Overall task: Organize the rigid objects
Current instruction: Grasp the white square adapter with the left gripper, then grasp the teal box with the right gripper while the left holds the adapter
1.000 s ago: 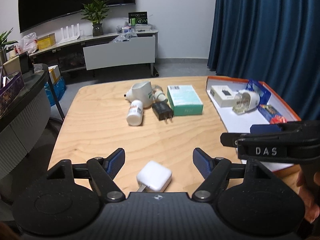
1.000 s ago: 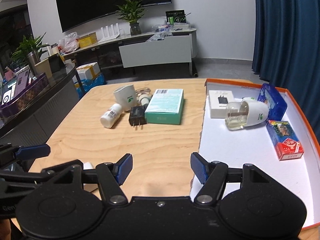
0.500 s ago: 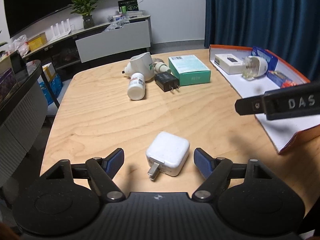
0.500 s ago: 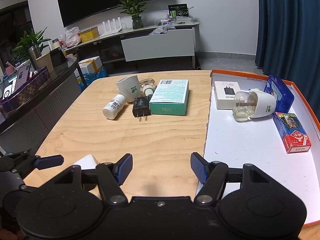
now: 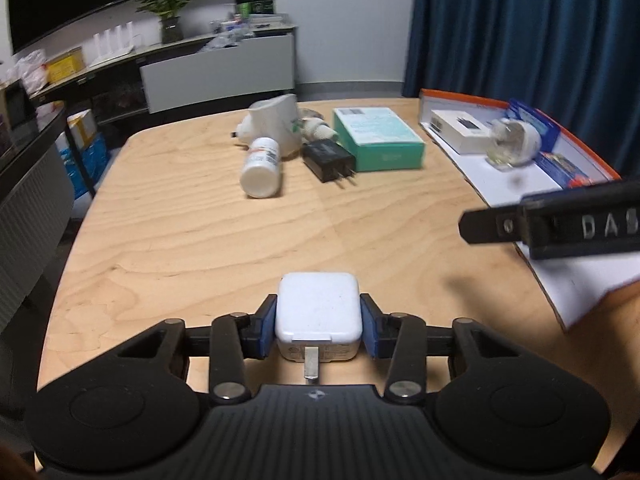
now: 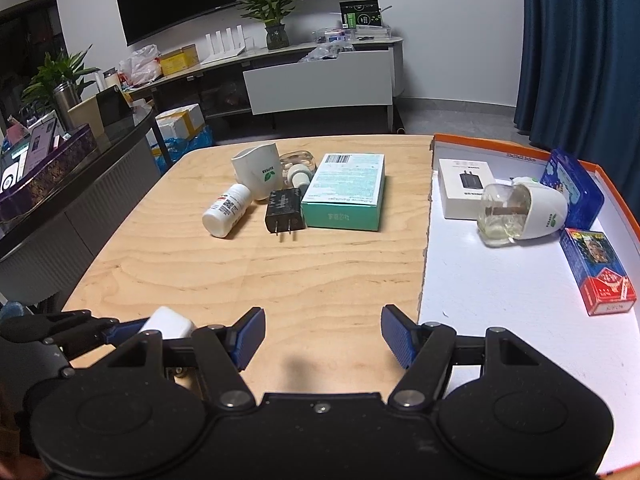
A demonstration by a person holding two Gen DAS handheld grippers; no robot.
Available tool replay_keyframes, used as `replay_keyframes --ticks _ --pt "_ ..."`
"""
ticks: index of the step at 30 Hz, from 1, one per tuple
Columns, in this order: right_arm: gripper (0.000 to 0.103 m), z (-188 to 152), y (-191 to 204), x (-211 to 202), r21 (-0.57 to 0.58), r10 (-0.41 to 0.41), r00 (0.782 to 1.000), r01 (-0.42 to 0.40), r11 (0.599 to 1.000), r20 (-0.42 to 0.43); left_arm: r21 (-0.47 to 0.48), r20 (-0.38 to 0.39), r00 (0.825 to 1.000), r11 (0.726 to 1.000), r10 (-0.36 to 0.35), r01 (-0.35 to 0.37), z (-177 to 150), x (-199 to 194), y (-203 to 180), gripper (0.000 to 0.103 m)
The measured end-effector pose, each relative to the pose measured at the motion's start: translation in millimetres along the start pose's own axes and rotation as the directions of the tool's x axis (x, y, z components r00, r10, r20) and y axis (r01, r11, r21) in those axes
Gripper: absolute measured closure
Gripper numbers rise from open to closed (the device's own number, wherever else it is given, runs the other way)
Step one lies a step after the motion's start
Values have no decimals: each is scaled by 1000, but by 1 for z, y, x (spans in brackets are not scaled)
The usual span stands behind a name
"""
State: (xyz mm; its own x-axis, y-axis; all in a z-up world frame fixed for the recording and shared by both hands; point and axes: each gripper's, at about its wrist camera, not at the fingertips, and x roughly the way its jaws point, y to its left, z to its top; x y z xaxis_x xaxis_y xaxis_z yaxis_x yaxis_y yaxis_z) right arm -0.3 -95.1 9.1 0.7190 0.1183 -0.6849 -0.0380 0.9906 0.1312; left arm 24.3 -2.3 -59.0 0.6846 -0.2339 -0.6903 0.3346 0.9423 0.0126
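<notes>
Left tongs (image 5: 319,330) closing, blue pads touching both sides of white charger (image 5: 318,312), prong toward camera, at near edge of table (image 5: 180,240). Right tongs (image 6: 322,336) wide, nothing between, over table by edge of orange-rimmed tray (image 6: 500,300). Black plug (image 6: 283,210), pill bottle (image 6: 227,210), teal box (image 6: 344,192) clustered mid-table.

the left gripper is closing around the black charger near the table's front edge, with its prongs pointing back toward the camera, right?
Not the black one. The left gripper is closing around the white charger, as the left wrist view shows; its prong does point back toward the camera. The black charger lies farther off, beside the teal box.
</notes>
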Motion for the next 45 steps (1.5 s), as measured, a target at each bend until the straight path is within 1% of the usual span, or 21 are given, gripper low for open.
replay_keyframes --ticks 11,18,22,26,31,33,35,36,41,44,45 --pt "25 25 -1 28 2 -10 1000 10 1000 -3 -92 46 997 994 65 -61 50 6 12 61" --pt "25 45 0 47 23 -16 1000 16 1000 1 -125 46 995 988 93 -86 69 16 18 61" --pt "22 61 -1 60 32 -35 999 35 999 6 -151 41 995 985 96 -89 81 24 25 61" --pt "21 81 -5 77 66 -48 999 48 997 2 -161 44 994 983 101 -92 91 32 29 61" --pt "18 97 -9 103 85 -70 997 72 994 -25 -173 40 995 981 96 -87 98 42 35 61" --pt "16 102 -10 113 93 -74 997 77 993 -30 -173 39 994 981 99 -91 99 44 37 61" --pt "14 106 -9 122 79 -76 996 79 994 -39 -179 36 994 980 101 -93 101 48 39 60" --pt "13 108 -8 127 67 -91 995 94 993 -42 -183 34 994 979 102 -94 102 50 41 61" --pt "13 114 -12 149 70 -129 988 135 988 -88 -193 26 994 976 104 -97 105 58 46 61" --pt "13 113 -12 159 53 -127 987 133 990 -103 -195 23 995 976 102 -95 107 62 47 61" --pt "15 112 -12 162 46 -129 986 135 990 -109 -194 21 994 976 103 -97 107 63 48 61"
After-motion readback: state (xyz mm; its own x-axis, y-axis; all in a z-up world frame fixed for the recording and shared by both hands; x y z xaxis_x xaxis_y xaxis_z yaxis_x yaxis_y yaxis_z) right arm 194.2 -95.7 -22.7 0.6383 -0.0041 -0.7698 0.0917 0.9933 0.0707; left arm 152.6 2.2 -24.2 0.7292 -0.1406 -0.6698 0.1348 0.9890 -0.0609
